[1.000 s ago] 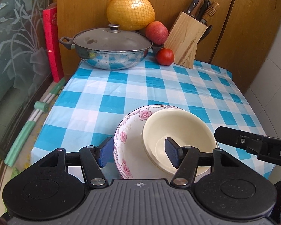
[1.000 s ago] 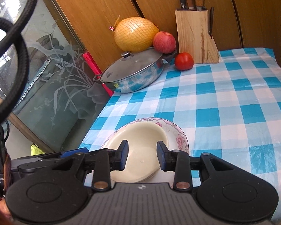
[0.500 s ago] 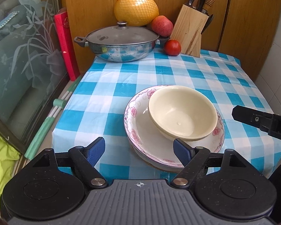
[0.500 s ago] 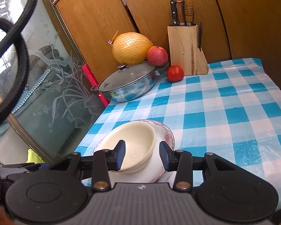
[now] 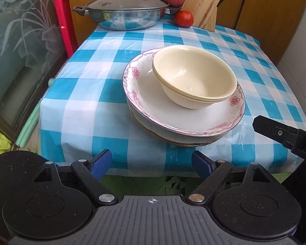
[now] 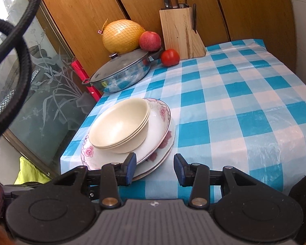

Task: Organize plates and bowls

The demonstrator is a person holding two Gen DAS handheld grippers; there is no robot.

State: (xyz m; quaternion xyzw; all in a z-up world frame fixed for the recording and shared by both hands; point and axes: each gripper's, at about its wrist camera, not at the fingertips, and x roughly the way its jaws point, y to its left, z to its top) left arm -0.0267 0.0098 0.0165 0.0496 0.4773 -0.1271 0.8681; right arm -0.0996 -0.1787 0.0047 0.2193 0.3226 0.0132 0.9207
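Bowls (image 5: 194, 79): cream, nested one in another, upright, on the top plate, off-centre toward its far side
Plates (image 5: 179, 120): stacked; top one white with pink flowers on the rim; floral rim of a lower one seen in the right wrist view (image 6: 163, 143); stack near the front left corner of the tabletop
Tabletop (image 5: 104, 67): under a blue-and-white checked cloth, front edge hanging over
Left gripper (image 5: 152, 164): wide, jaws just been opening, nothing between the blue pads; in front of the tabletop edge, short of the plates
Right gripper (image 6: 155, 168): partly parted, empty; left pad (image 6: 131, 168) just in front of the plate rims, contact not clear; right pad over bare cloth
Pan (image 5: 124, 13): steel with dark lid, at the far left of the tabletop
Pomelo (image 6: 122, 35): yellow, in net, behind the pan
Apple (image 6: 150, 40): red, beside the pomelo, at the pan's far handle
Tomato (image 5: 184, 18): red, on the cloth between pan and block
Block (image 6: 180, 33): wooden, knife handles sticking up, against the wooden doors
Board (image 5: 64, 20): red, upright, left of the tabletop beside etched glass
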